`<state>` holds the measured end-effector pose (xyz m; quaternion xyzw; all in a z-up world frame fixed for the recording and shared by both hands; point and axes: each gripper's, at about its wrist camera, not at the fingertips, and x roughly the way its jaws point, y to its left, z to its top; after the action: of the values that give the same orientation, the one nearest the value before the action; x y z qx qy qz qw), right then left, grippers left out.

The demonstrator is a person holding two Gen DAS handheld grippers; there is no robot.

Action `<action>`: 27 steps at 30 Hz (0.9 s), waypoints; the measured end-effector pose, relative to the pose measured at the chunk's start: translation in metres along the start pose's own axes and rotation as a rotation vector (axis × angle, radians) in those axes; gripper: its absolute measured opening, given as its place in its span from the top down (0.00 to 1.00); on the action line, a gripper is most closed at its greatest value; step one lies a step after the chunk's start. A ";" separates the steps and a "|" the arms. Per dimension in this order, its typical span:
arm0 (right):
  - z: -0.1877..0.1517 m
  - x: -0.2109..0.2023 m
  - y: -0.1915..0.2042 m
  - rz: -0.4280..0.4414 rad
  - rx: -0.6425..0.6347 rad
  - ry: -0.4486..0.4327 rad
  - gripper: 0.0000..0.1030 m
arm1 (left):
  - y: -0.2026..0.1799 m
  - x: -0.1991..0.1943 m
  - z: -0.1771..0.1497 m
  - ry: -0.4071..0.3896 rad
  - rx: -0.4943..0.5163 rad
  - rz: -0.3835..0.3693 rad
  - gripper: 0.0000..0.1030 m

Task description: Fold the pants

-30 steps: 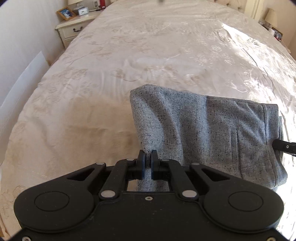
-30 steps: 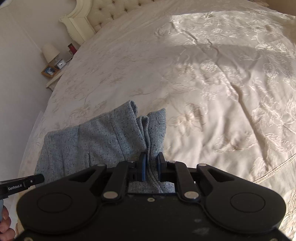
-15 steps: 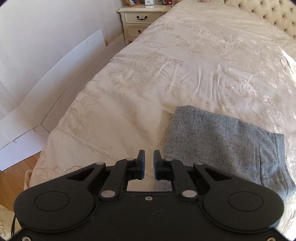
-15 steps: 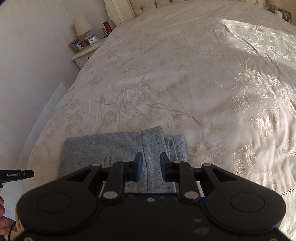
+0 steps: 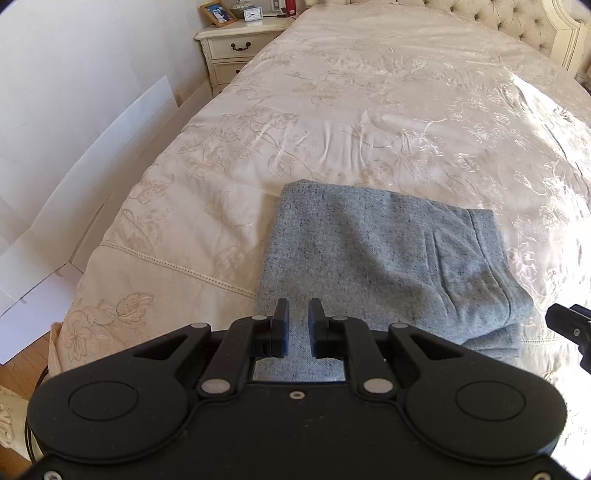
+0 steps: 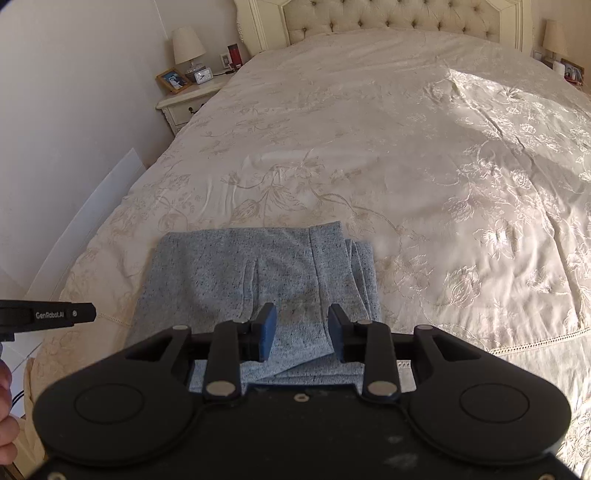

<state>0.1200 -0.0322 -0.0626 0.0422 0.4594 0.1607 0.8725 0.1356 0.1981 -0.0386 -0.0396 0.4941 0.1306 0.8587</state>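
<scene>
Pants (image 5: 388, 258): folded into a compact stack on my bed (image 5: 369, 110).
Jaws: both opening, gripping nothing.
Left: seemingly nothing.

A bedroom in a home. A wide bed (image 6: 369, 147) with a cream embroidered cover fills the view, backed by a tufted headboard (image 6: 399, 16). Beside it stands a white nightstand (image 6: 186, 105) carrying a lamp (image 6: 189, 48), a small clock (image 6: 203, 75) and a framed photo (image 6: 173, 80), against a plain white wall (image 6: 74, 110).
</scene>
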 end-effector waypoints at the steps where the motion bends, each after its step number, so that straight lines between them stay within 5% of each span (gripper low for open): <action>1: -0.003 -0.006 0.003 0.006 -0.005 0.001 0.67 | -0.003 -0.005 -0.004 0.002 -0.003 0.001 0.82; 27: -0.028 -0.068 0.000 0.039 -0.008 -0.062 0.65 | -0.032 -0.056 -0.051 0.022 -0.002 0.013 0.81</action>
<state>0.0618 -0.0556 -0.0252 0.0525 0.4307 0.1782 0.8832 0.0747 0.1468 -0.0180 -0.0386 0.5037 0.1364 0.8522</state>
